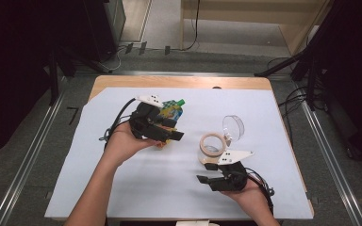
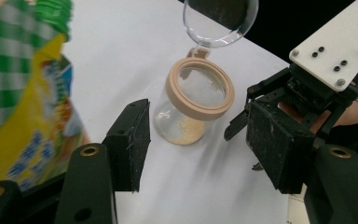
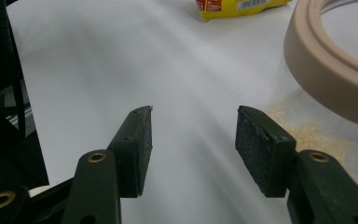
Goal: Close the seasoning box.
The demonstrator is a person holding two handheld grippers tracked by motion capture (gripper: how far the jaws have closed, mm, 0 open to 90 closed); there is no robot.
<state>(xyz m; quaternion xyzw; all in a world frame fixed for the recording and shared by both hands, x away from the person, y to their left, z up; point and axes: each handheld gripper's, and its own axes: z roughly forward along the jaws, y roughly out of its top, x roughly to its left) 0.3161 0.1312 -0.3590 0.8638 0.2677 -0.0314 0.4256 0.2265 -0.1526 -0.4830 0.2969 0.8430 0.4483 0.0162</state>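
Left gripper view first: the left gripper (image 2: 196,140) has its jaws spread wide with nothing between the pads, and beyond them stands a clear glass jar (image 2: 193,105) with a tan rim, a little pale powder in its bottom, its round clear lid (image 2: 220,21) flipped up behind it. A yellow and green pouch (image 2: 25,98) with a green cap crowds the left edge of that view, very near the gripper, though whether they touch is hard to judge from here. The right gripper (image 2: 317,93) sits just past the jar.

Over to the right gripper view, where the jaws are likewise apart and empty above the white sheet (image 3: 135,56), the jar just off the right-hand pad.

From the high view, the jar stands toward the table's right edge, the pouch nearer the far-left part of the sheet, both grippers held in the person's hands (image 1: 122,143).
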